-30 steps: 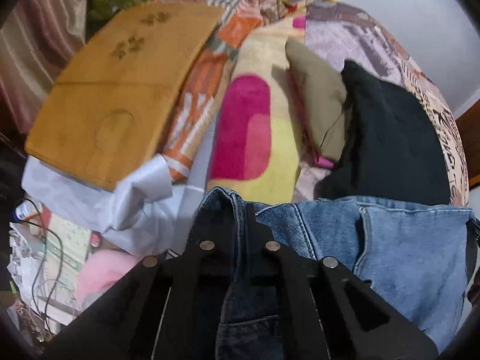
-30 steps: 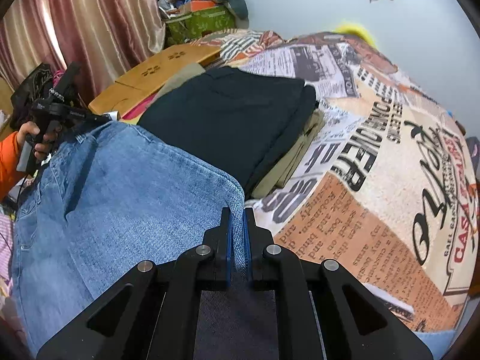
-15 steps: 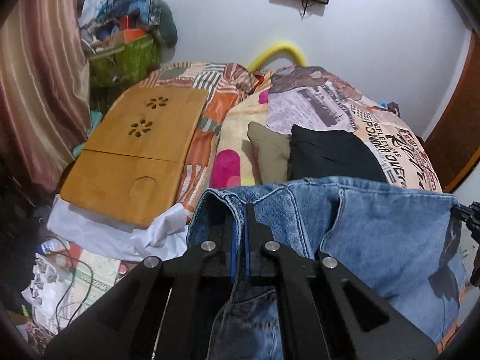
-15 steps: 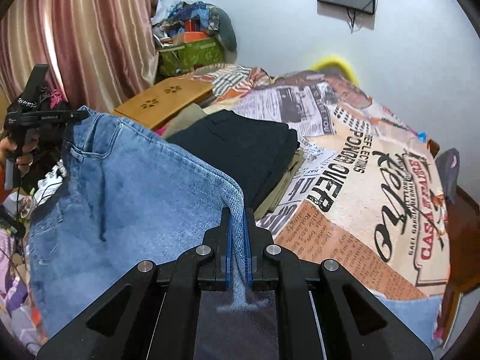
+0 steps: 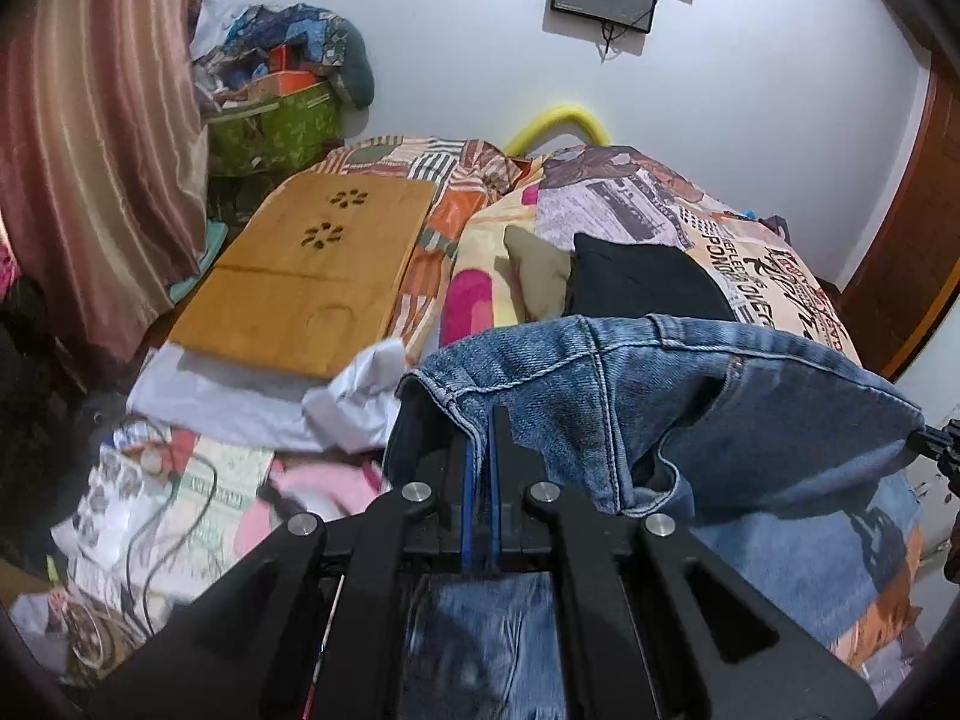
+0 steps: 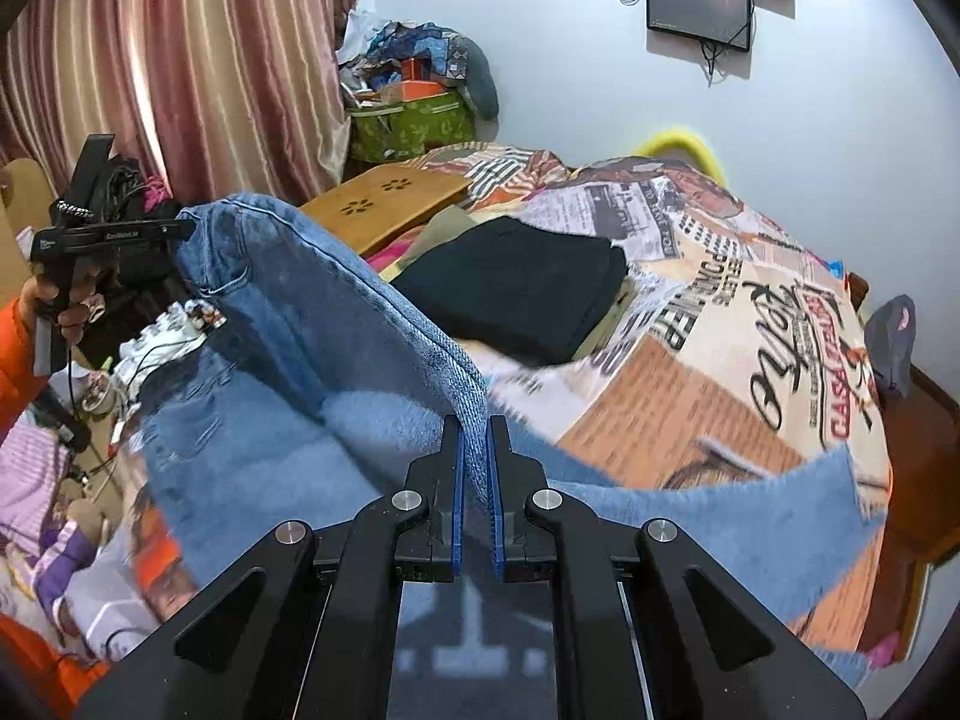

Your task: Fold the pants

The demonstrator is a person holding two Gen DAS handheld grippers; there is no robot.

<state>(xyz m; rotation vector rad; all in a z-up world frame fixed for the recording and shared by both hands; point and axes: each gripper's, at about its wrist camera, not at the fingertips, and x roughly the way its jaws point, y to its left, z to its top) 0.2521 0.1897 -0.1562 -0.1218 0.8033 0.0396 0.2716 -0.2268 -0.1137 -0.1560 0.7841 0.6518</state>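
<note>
Holding the jeans (image 5: 690, 396) up by the waistband, left gripper (image 5: 480, 450) and right gripper (image 6: 474, 456) both clamped on denim, cloth sagging between them mid-frame above the bed (image 6: 690, 396). Step: spreading before first fold, I reckon. Next: pull taut, lay flat in lower frame, short of the black folded stack (image 6: 528, 288).

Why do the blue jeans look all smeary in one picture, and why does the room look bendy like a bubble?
Right wrist view: the lower part of the blue denim jeans is smeared by motion blur, while the right gripper looks sharp. Left wrist view: the jeans' top edge is crisp, only the hanging denim near the left gripper is soft. Both views: the fisheye lens bends the brown door frame and darkens the corners.
</note>
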